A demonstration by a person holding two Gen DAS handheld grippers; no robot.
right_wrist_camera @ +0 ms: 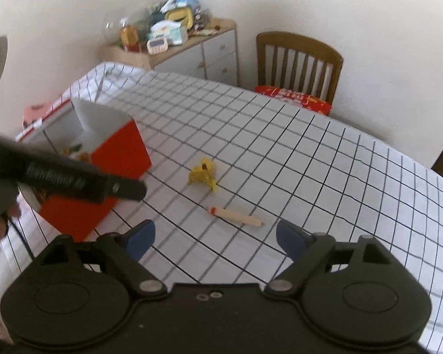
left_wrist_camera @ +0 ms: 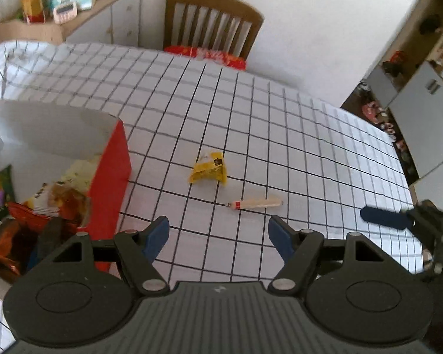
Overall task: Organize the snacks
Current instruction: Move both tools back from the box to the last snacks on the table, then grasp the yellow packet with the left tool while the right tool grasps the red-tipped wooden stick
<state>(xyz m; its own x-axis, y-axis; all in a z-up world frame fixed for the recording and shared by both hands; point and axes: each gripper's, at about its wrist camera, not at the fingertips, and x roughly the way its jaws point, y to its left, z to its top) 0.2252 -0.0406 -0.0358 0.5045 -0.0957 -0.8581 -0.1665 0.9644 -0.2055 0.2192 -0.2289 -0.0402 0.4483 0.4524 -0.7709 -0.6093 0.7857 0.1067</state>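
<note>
A red box [left_wrist_camera: 110,183] with a white inside stands at the table's left and holds several snack packets [left_wrist_camera: 44,203]. A yellow packet [left_wrist_camera: 209,168] and a beige stick snack with a red band [left_wrist_camera: 258,203] lie on the checked cloth to its right. My left gripper [left_wrist_camera: 218,236] is open and empty, just right of the box, short of the stick. My right gripper [right_wrist_camera: 215,240] is open and empty above the cloth, with the stick [right_wrist_camera: 236,216] just beyond it and the yellow packet [right_wrist_camera: 203,173] farther off. The box [right_wrist_camera: 103,174] shows at the left there.
A wooden chair [left_wrist_camera: 212,23] with a red cushion [left_wrist_camera: 206,56] stands at the table's far side. A cluttered sideboard [left_wrist_camera: 73,8] stands at the back left. Shelves [left_wrist_camera: 422,67] stand at the right. The left gripper's body [right_wrist_camera: 73,177] crosses the right wrist view.
</note>
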